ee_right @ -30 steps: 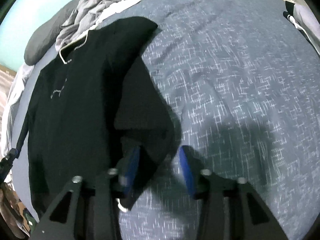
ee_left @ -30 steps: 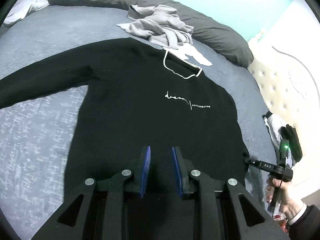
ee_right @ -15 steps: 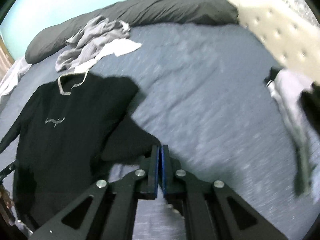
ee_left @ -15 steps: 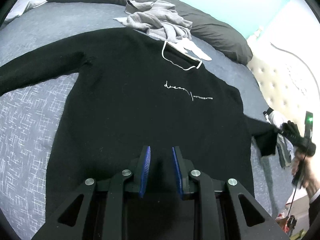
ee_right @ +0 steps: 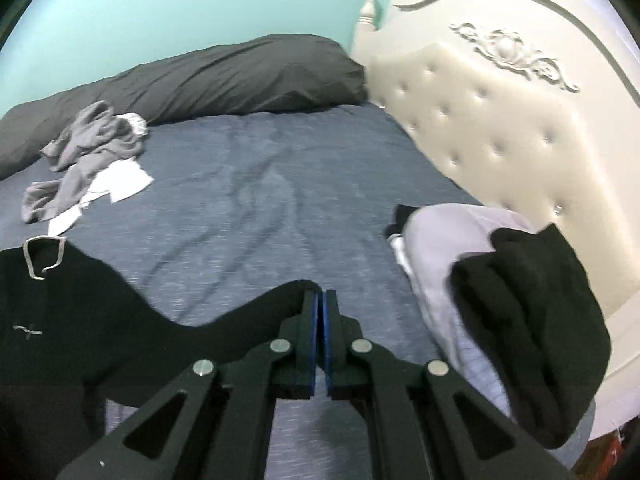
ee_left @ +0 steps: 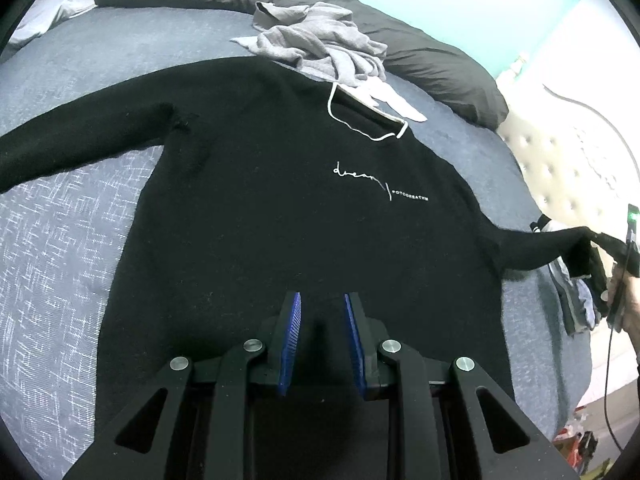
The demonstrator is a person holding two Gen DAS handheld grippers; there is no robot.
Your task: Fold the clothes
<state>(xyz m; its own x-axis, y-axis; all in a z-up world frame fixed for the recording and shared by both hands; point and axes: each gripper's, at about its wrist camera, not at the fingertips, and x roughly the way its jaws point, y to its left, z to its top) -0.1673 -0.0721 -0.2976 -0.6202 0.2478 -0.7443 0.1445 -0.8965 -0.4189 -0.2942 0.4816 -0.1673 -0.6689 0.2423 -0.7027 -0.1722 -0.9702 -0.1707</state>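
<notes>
black long-sleeved sweatshirt (ee_left: 280, 208) with a white-edged collar lies flat, front up, on the blue-grey woven bedspread (ee_left: 60, 264), filling the middle of the left wrist frame, collar toward the top, hem at the bottom. its long axis runs bottom to top, sleeves out to the sides. left gripper (ee_left: 322, 336) sits over the hem at bottom centre, blue pads a modest way apart; black cloth runs between them, but whether they pinch it i can't tell. right gripper (ee_right: 320, 340) is clamped tight on the cuff of the sleeve (ee_left: 552, 250) at the right edge, stretching it taut off the body. that hand is the nearer one, and the sweatshirt body lies to its left, so i'd judge the sleeve folds leftward across the chest. white script on the chest reads roughly "dream", with small capitals like "potcreathm" beside it. crumpled grey garment (ee_left: 320, 44) sits above the collar, against the dark grey pillow (ee_left: 432, 64).
</notes>
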